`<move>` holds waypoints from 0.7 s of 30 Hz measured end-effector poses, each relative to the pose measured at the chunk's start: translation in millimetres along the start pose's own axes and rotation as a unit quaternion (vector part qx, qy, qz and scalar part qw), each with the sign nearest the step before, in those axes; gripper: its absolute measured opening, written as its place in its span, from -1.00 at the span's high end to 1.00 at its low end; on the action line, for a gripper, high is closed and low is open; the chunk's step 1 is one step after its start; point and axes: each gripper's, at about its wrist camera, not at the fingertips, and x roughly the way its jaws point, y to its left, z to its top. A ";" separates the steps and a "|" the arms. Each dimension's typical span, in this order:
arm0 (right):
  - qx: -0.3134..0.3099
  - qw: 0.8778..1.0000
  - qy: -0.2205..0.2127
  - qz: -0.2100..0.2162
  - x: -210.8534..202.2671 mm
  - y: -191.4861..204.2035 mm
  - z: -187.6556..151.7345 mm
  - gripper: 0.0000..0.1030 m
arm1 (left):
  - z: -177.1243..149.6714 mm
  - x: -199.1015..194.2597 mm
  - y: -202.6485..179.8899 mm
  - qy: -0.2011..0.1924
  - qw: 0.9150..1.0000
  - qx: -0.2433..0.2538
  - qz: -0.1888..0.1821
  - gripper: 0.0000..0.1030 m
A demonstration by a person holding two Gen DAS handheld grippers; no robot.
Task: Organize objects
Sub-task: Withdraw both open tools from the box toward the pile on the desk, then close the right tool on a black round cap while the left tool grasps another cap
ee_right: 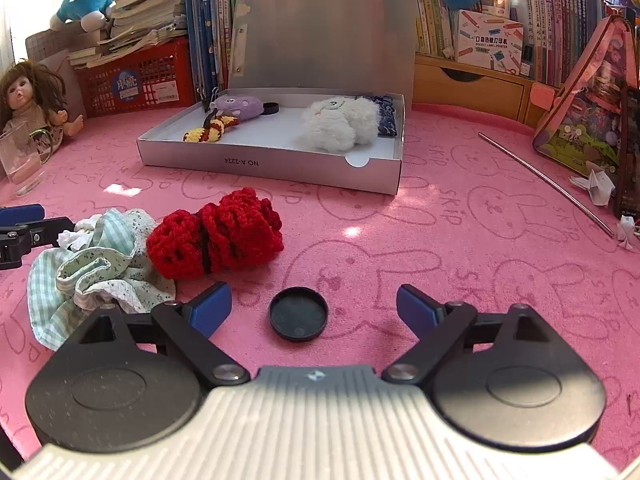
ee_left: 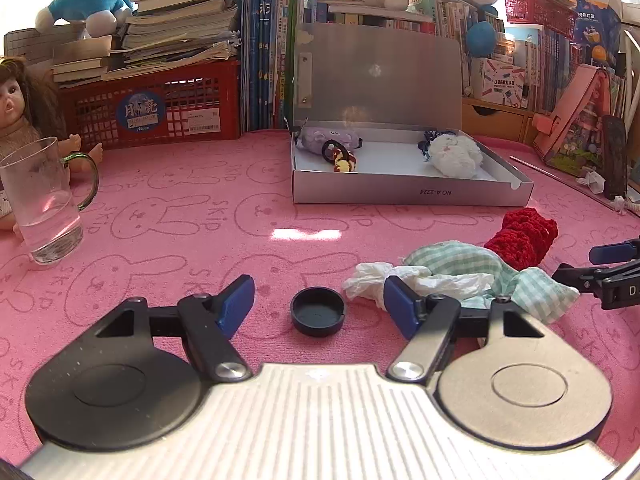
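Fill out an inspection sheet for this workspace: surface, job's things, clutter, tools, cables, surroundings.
Surface: pink bunny-print cloth.
Job's things: open silver box holding plush toys; red knitted piece, green checked cloth, a black cap before the left tool and another black cap before the right.
Clutter: glass mug, metal rod.
Tools: left tool open, empty; right tool open, empty.
Cables: nothing seen.
Surroundings: books, red crate, doll.
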 end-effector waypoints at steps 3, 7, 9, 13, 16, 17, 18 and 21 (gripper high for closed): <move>0.004 1.000 0.003 -0.003 2.3 -0.5 -2.0 -0.83 | -4.6 0.4 0.2 0.002 1.000 0.005 -0.001 -0.47; 0.004 1.000 0.005 -0.007 5.0 0.1 -3.9 -0.83 | -8.3 3.2 -0.8 0.003 1.000 0.006 -0.005 -0.47; 0.001 1.000 0.003 -0.010 5.7 1.5 -4.8 -0.83 | -9.2 5.3 -0.9 0.005 1.000 0.004 -0.005 -0.47; -0.006 1.000 -0.001 -0.015 6.4 4.7 -6.3 -0.83 | -11.1 10.0 -1.1 0.010 1.000 0.000 -0.005 -0.47; -0.007 1.000 -0.004 -0.017 6.9 5.5 -7.1 -0.84 | -12.0 11.6 -1.1 0.012 1.000 -0.001 -0.004 -0.45; -0.006 1.000 -0.004 -0.017 7.2 5.4 -7.0 -0.84 | -12.1 12.0 -0.9 0.012 1.000 -0.002 -0.004 -0.45; -0.005 1.000 -0.004 -0.017 7.3 5.4 -7.1 -0.85 | -12.1 12.4 -0.5 0.013 1.000 -0.003 -0.004 -0.45; -0.003 1.000 -0.007 -0.019 7.6 5.2 -8.0 -0.86 | -13.0 12.8 -0.5 0.012 1.000 -0.004 -0.002 -0.45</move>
